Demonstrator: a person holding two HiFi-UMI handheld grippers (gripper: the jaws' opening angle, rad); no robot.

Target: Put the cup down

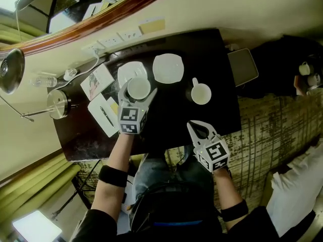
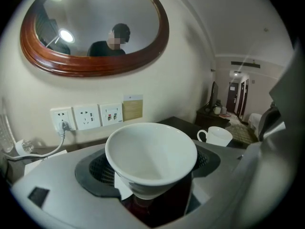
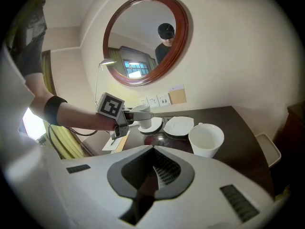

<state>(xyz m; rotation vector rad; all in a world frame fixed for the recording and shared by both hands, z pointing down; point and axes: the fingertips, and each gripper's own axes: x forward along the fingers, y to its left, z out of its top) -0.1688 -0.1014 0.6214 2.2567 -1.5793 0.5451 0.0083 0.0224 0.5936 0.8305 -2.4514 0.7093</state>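
Just to the left of the empty saucer [image 1: 168, 67], the left claw [image 1: 138, 96] is clamped round a white cup [image 2: 151, 154], one jaw on each side of its bowl. The cup is upright with its mouth open to the ceiling and nothing in it. It sits over a second saucer [image 1: 130, 72] that lies right beside the empty one on the dark table [image 1: 171, 120]. From where I stand I cannot tell whether the cup's foot rests on that saucer or hangs clear of it.

To the right of the empty saucer and a little nearer the person stands a white mug [image 1: 201, 94] with its handle turned toward the wall. Nearer still, well apart from the saucer and close to the table's front edge, the right claw [image 1: 196, 128] is pinched tight with nothing between its jaws.

Further left of the empty saucer, past the held cup, a notepad [image 1: 103, 114] lies flat with a pen [image 1: 106, 116] on it. On the wall behind the saucer runs a row of sockets [image 2: 88, 117], with an oval wood-framed mirror [image 2: 90, 27] above them.
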